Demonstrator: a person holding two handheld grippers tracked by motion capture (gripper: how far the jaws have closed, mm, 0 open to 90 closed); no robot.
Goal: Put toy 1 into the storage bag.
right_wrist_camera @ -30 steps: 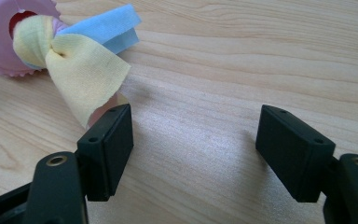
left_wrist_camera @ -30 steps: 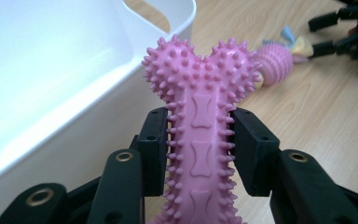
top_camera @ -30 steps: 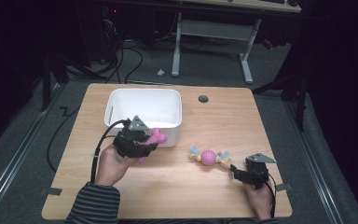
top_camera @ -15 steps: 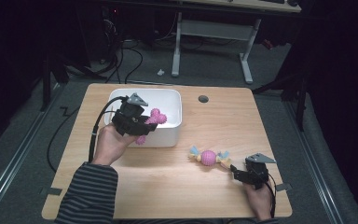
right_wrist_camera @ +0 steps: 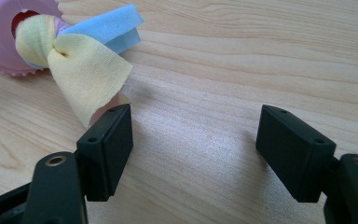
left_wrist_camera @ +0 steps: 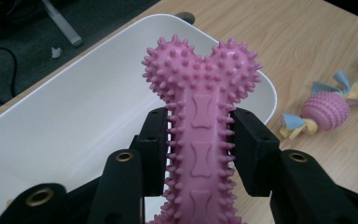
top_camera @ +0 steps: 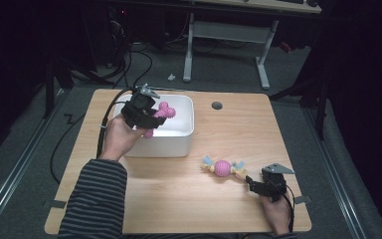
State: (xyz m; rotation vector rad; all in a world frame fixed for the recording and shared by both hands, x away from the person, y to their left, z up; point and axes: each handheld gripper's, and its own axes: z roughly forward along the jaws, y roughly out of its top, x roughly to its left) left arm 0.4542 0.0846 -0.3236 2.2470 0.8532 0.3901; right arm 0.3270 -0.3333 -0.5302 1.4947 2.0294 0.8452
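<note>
Left gripper (top_camera: pixel 151 115) is clamped on the pink spiked bone toy (left_wrist_camera: pixel 200 112), jaws pressing both sides of the narrow shaft just below its knobbed head; in the left gripper view the grip looks square and centred, with no tilt of the shaft between the pads. In the high view the toy (top_camera: pixel 163 111) is held in the air over the near-left part of the white bin (top_camera: pixel 181 142), head pointing toward the bin's interior, lower end hanging near the front wall. Bin interior appears empty. Step in hand, as judged: placing the bone in the bin. To do it well: carry the toy further over the open middle so both ends clear the rim, lower until the bottom end is close to the floor of the bin, then part the jaws fully before lifting; the soft spikes could catch on the pads, so a straight upward withdrawal is safer than a sideways one. Avoid knocking the front wall, since the light bin may slide on the table (top_camera: pixel 229 209). Right gripper (top_camera: pixel 256 184) rests low at the near-right of the table, jaws apart and holding nothing; the right gripper view shows bare wood between the pads and the yellow-and-blue fabric tail of the pink ball rope toy (top_camera: pixel 223 168) just beside one jaw, not gripped. That toy lies on the table well apart from the bin, likely next to go in.
</note>
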